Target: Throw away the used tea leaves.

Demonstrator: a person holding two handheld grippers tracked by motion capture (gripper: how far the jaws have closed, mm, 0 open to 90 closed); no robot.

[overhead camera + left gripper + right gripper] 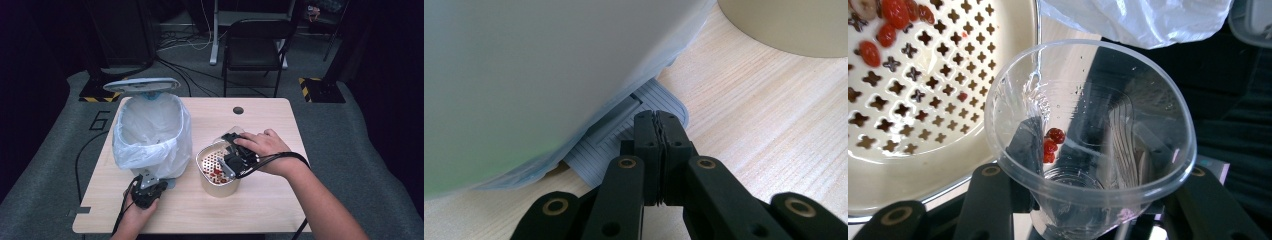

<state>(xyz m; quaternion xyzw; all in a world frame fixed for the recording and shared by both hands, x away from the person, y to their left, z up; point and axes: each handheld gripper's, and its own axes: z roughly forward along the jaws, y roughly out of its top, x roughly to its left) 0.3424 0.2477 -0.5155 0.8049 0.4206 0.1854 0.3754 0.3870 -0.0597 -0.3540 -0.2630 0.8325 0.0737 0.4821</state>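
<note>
So on our left gripper [658, 122] the jaws are pressed fully together, tips on the bin's grey pedal [624, 131]. Our right gripper [231, 150] squeezes a clear plastic cup [1090, 135] beside the perforated strainer bowl [923, 95].

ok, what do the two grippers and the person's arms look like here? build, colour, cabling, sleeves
Both grippers are black. The left gripper has two flat linkage arms with brass-coloured rivets and ribbed pads. On top, the high view shows a grey plate and a black cable trailing back. The right gripper carries a black cable looping over the wrist. Forearms are bare; no sleeves in view.
</note>
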